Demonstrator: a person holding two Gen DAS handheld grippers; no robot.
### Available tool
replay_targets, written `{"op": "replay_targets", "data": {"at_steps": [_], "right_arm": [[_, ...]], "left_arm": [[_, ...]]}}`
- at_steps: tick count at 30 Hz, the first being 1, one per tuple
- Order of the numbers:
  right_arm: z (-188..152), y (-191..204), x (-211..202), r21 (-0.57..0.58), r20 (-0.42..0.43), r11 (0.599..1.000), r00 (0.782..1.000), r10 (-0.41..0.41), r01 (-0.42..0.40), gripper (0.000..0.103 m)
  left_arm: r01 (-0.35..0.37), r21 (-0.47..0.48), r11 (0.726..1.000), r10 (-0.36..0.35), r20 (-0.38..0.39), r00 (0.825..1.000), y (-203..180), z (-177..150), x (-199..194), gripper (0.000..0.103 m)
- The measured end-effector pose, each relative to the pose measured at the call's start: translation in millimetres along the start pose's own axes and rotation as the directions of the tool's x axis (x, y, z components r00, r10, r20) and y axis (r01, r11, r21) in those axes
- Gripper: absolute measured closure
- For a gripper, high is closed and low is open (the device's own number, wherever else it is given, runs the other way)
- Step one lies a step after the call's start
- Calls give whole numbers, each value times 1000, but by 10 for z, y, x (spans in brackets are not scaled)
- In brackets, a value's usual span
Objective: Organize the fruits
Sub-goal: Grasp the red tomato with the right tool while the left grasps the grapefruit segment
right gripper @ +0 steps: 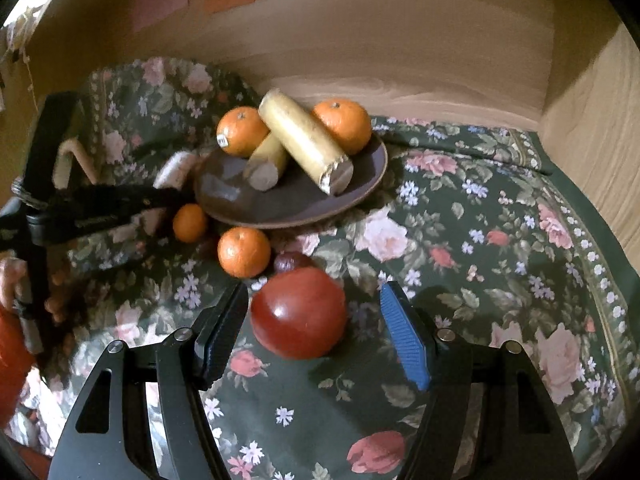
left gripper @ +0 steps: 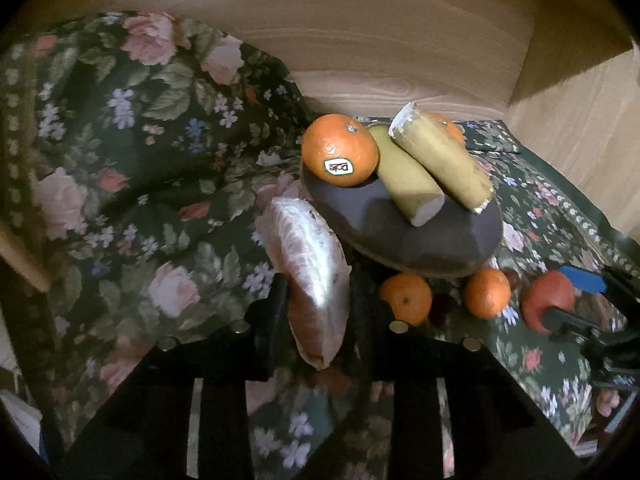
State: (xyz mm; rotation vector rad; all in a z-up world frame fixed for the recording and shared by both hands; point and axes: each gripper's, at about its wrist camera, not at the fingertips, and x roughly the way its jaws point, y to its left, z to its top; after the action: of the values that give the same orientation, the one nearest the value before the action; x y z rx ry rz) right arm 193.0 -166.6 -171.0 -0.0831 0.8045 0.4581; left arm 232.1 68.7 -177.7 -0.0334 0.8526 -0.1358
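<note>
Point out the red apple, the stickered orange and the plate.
red apple [right gripper: 298,312], right wrist view, front skin.
stickered orange [left gripper: 339,150], left wrist view, middle of peel.
plate [right gripper: 236,196], right wrist view, bare inner surface.

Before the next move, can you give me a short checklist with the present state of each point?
1. Left gripper shut on the pomelo segment: ok.
2. Red fruit between the right gripper pads: ok.
3. Right gripper pressing on the red fruit: not ok, pads apart from it.
4. Free room on the plate: ok, near side bare.
5. Two oranges on the cloth, clear of the right gripper: ok.
6. Small dark fruit touching the red fruit: cannot tell.
</note>
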Motion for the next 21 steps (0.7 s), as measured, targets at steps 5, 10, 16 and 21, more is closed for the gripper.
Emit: {"op": "replay_targets", "data": {"at_steps": [5, 10, 16, 21], "right_arm": [[-36, 44, 74, -13, -27, 1000, 1000, 9, -10, 39], [-56, 109, 132, -39, -46, 999, 999, 0, -2, 52], [-51, 103, 161, -37, -50, 999, 999, 2, -4, 52], [-41, 104, 184, -54, -51, 999, 999, -4, 1, 52]], "left_arm": [[7, 22, 1000, -7, 1, 1000, 71, -190, -269, 83], [31, 36, 999, -29, -47, 998, 99, -386, -413, 87], [15, 1, 1000, -15, -39, 999, 133, -384, -440, 65], [19, 15, 1000, -19, -29, 999, 48, -236, -314, 49]]}}
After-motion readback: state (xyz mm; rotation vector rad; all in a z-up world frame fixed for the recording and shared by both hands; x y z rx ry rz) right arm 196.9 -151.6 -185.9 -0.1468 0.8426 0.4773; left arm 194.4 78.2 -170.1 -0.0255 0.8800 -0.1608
